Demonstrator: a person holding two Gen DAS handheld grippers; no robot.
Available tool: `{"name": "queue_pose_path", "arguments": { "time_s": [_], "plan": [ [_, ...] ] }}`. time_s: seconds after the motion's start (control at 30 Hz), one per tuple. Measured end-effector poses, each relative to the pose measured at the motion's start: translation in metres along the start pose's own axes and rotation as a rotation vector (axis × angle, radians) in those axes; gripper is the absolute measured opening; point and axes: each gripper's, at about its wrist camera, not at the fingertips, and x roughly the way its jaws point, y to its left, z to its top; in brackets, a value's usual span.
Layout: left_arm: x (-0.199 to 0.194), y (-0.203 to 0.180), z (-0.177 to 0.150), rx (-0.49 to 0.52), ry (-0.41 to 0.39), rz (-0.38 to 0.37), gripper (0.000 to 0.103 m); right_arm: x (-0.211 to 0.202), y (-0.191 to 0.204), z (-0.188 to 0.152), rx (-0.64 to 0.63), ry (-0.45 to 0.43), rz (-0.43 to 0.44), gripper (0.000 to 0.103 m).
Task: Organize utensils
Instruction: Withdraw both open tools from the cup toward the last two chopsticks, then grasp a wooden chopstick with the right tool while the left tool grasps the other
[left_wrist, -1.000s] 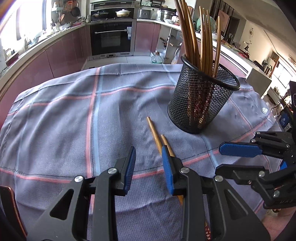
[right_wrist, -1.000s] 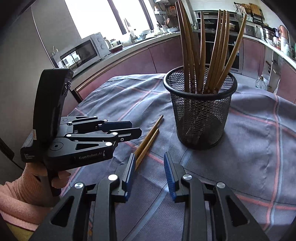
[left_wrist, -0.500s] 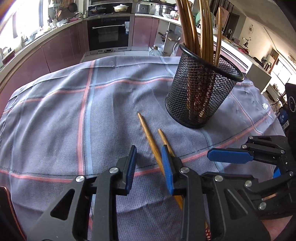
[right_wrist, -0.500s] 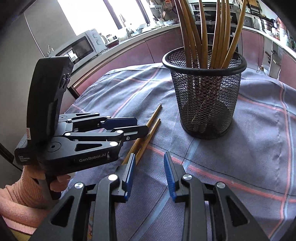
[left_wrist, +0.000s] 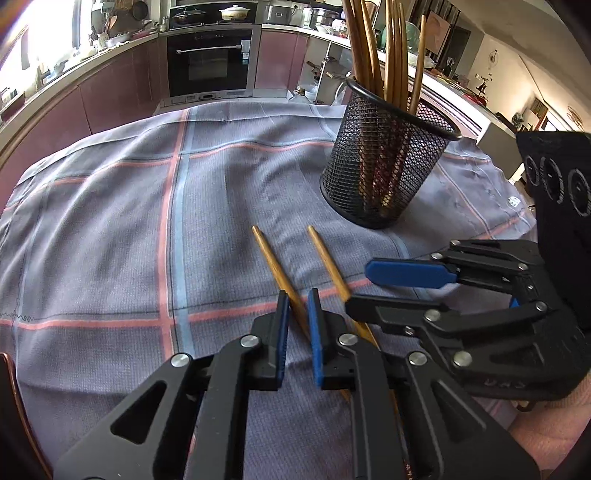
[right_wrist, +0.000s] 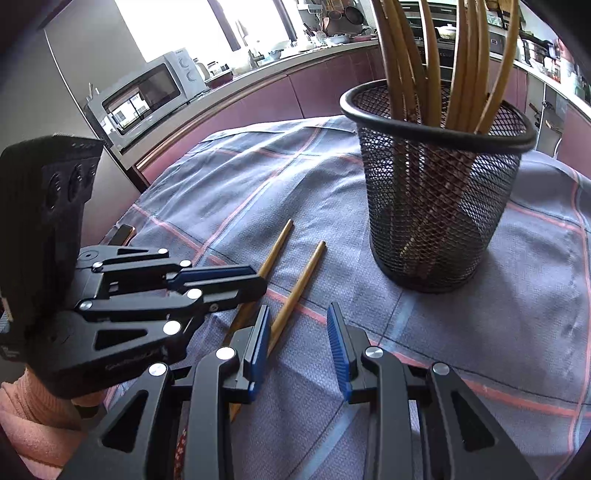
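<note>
Two bamboo chopsticks lie on the checked cloth in front of a black mesh holder that has several chopsticks standing in it. My left gripper is shut on the left chopstick near its middle, the blue pads pressing on both sides. The second chopstick lies free just to its right and runs under my right gripper. In the right wrist view my right gripper stands open low over the cloth. That free chopstick passes by its left pad. My left gripper covers the held chopstick.
The mesh holder stands upright close behind the right gripper. The cloth hangs over the table's rounded edge. A microwave and an oven sit on the kitchen units beyond. A pink sleeve shows behind the left gripper.
The left jaws have closed onto the left chopstick. The two chopsticks now lie further apart. The right gripper has come lower and nearer to the chopsticks, jaws unchanged.
</note>
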Motion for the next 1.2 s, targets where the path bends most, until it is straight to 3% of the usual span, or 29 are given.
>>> {"name": "queue_pose_path", "arguments": {
  "time_s": [0.27, 0.43, 0.63, 0.73, 0.83, 1.07, 1.2],
  "plan": [
    [-0.0057, 0.0053, -0.0103, -0.022, 0.001, -0.014, 0.015, 0.0075, 0.0102, 0.0041, -0.058, -0.007, -0.057, 0.028],
    [-0.0033, 0.008, -0.0066, -0.029, 0.005, -0.002, 0.018, 0.0074, 0.0052, 0.0053, -0.062, 0.002, -0.072, 0.014],
    [0.0, 0.0064, -0.0046, -0.019, 0.015, -0.003, 0.023, 0.0055, 0.0022, 0.0045, -0.057, 0.012, -0.065, 0.011],
    [0.0005, 0.0057, -0.0054, -0.025, 0.02, 0.002, 0.022, 0.0057, 0.0043, 0.0049, -0.068, 0.015, -0.07, 0.011],
    [0.0014, 0.0062, -0.0052, -0.039, 0.025, 0.016, 0.014, 0.0065, 0.006, 0.0065, -0.082, 0.022, -0.079, 0.011],
    [0.0021, 0.0024, -0.0065, -0.047, 0.021, 0.038, 0.012, 0.0108, 0.0097, 0.0095, -0.088, 0.029, -0.095, 0.012],
    [0.001, 0.0008, -0.0081, -0.066, 0.018, 0.025, 0.009, 0.0089, 0.0049, 0.0077, -0.058, 0.023, -0.072, 0.006]
  ]
}}
